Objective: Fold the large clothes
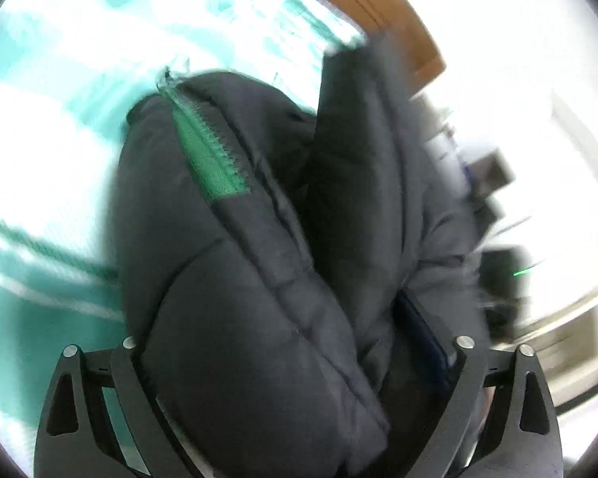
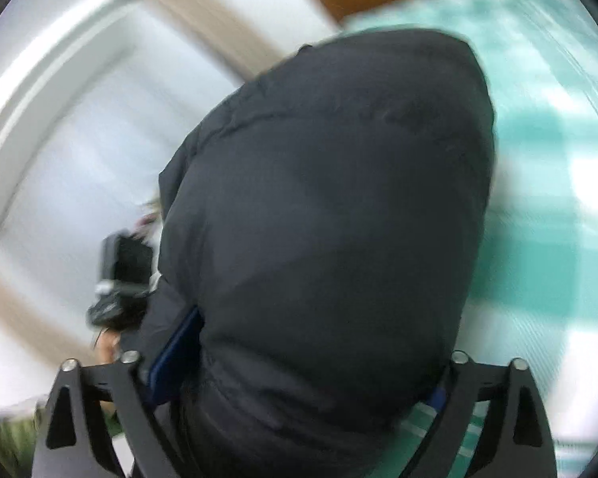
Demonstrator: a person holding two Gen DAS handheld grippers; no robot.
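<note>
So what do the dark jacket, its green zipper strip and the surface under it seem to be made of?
Dark jacket: likely a smooth synthetic shell with padding, judging by its puffy stitched panels and faint sheen. Green zipper strip: woven tape with small teeth along one edge, plastic or metal unclear. Teal-and-white checked surface: probably cloth, but too blurred to confirm.

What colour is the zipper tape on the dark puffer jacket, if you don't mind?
Green, on the zipper tape of the jacket; clearest in the left wrist view.
</note>
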